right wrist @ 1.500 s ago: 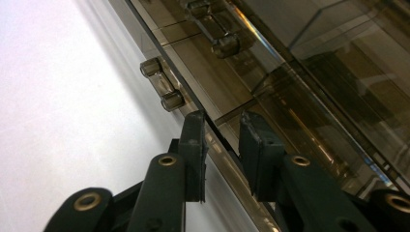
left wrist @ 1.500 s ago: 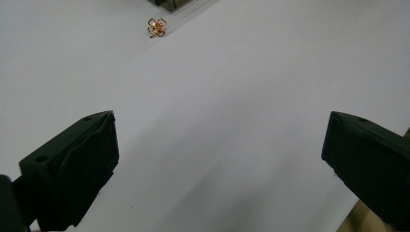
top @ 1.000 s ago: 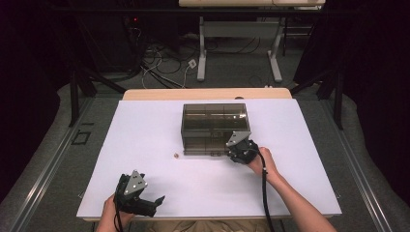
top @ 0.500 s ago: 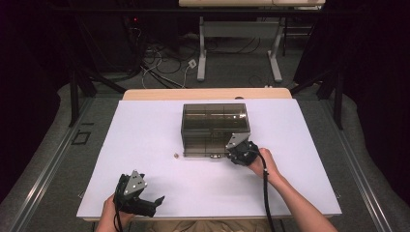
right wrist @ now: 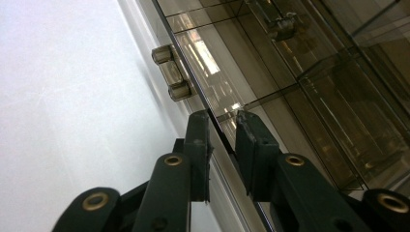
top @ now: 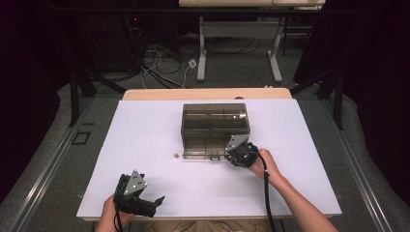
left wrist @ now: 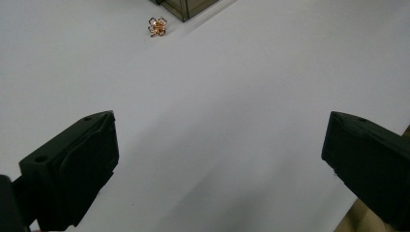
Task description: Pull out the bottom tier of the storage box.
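Right gripper view shows my right tool (right wrist: pixel 222 123) nearly closed astride the thin front edge of the smoked acrylic box (top: pixel 215 129), mid-bench (top: pixel 145 140). I'd pinch squarely and lift slowly. My left tool (left wrist: pixel 220 159) gapes empty; gold flower charm (left wrist: pixel 157 26) lies beyond.

This looks like a lab or recording studio rather than a home. A white-topped work table with a pale wooden edge (top: pixel 208 93) stands on grey carpet, enclosed by black curtains (top: pixel 372 72) on both sides. Behind it, loose black and white cables (top: pixel 164 60) trail across the floor near a white power adapter (top: pixel 192 63), and the white metal legs of another desk (top: pixel 275 53) stand beyond.
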The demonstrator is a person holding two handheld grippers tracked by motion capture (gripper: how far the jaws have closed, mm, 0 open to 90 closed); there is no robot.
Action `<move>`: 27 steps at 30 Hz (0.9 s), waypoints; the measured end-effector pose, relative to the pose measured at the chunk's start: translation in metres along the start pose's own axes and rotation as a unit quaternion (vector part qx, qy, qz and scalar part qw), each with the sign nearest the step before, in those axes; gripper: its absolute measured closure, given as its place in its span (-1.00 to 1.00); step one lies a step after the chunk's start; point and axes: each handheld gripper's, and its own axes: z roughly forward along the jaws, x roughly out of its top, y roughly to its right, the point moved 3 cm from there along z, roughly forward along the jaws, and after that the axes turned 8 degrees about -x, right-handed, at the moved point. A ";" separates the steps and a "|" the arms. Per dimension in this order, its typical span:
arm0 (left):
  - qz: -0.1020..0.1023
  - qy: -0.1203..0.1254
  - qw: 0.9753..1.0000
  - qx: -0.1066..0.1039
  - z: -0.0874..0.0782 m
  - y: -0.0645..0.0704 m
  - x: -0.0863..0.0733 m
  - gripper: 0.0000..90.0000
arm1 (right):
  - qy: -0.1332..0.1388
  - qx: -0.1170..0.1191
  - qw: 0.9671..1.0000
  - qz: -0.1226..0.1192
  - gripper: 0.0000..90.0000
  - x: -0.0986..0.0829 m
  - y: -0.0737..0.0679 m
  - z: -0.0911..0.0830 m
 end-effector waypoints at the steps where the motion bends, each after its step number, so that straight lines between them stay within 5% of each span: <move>1: 0.000 0.000 1.000 0.001 0.000 0.000 0.000 -1.00 | -0.001 0.001 1.000 -0.002 0.68 0.000 0.000 0.000; 27: 0.000 0.001 1.000 -0.001 0.000 0.000 0.000 -1.00 | -0.009 0.021 0.999 -0.028 0.73 -0.001 -0.004 -0.005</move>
